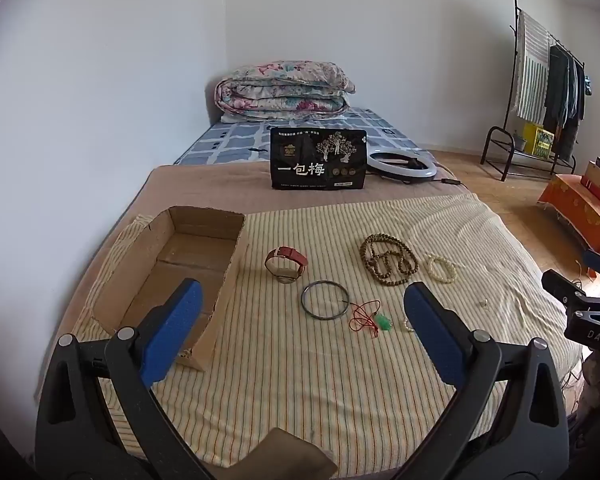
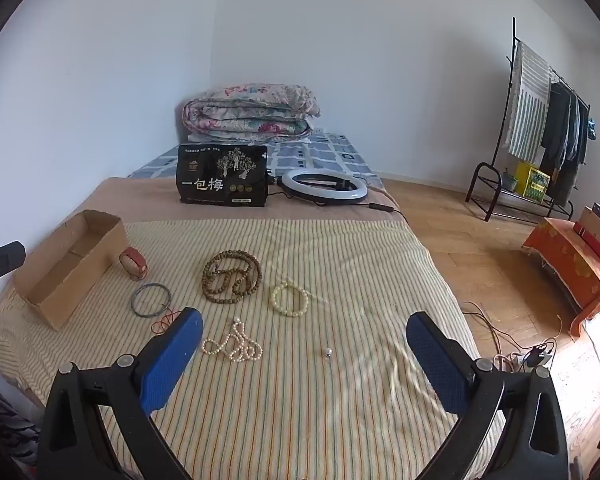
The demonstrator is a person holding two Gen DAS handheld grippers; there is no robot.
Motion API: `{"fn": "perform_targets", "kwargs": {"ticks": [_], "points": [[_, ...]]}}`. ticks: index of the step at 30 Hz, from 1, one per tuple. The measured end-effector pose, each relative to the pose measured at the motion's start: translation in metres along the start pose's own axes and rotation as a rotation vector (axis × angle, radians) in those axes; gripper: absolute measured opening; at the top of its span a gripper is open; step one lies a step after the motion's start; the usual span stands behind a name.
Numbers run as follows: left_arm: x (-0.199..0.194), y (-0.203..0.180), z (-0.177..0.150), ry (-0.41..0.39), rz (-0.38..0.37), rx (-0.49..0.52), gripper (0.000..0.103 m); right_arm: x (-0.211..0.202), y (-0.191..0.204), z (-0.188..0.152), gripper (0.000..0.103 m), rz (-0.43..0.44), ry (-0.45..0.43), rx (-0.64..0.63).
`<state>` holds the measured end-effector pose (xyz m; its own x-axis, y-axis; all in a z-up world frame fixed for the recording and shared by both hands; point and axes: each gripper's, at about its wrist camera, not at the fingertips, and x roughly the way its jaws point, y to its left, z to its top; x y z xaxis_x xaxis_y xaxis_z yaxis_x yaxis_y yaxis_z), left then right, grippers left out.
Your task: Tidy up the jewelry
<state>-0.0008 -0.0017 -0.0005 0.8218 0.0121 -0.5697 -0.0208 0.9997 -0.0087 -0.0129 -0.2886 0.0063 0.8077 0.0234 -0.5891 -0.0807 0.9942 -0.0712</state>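
Jewelry lies spread on the striped cloth [image 1: 300,380] on the bed, and none of it is in the cardboard box [image 1: 168,276] yet.

From my left wrist camera, the left tongs [image 1: 300,320] hang above the cloth with their blue pads wide apart and nothing between them. The box sits to the left, partly behind the left pad. Straight ahead, in the gap, lies the dark bangle [image 1: 325,295]. The red watch [image 1: 286,265] stands just past it, close to the box. The green pendant [image 1: 383,323] on its red string lies just right of the bangle. The brown bead string [image 1: 388,259] and the pale bead bracelet [image 1: 442,269] lie farther right.

From my right wrist camera, the right tongs [image 2: 304,340] are wide apart too and hold nothing. The pearl necklace [image 2: 234,346] lies just ahead, near the left pad, stretched mostly side to side. A tiny earring [image 2: 329,353] sits in the middle of the gap.

I think the left tongs are nearer the bangle and the box, so I would start there.
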Motion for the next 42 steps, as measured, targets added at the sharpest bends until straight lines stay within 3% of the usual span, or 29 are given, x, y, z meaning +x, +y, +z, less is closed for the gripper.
{"fn": "perform_targets", "kwargs": {"ticks": [42], "points": [[0.004, 0.005, 0.005, -0.004, 0.003, -0.005, 0.102, 0.003, 0.003, -0.001, 0.103, 0.01, 0.021, -0.003]]}}
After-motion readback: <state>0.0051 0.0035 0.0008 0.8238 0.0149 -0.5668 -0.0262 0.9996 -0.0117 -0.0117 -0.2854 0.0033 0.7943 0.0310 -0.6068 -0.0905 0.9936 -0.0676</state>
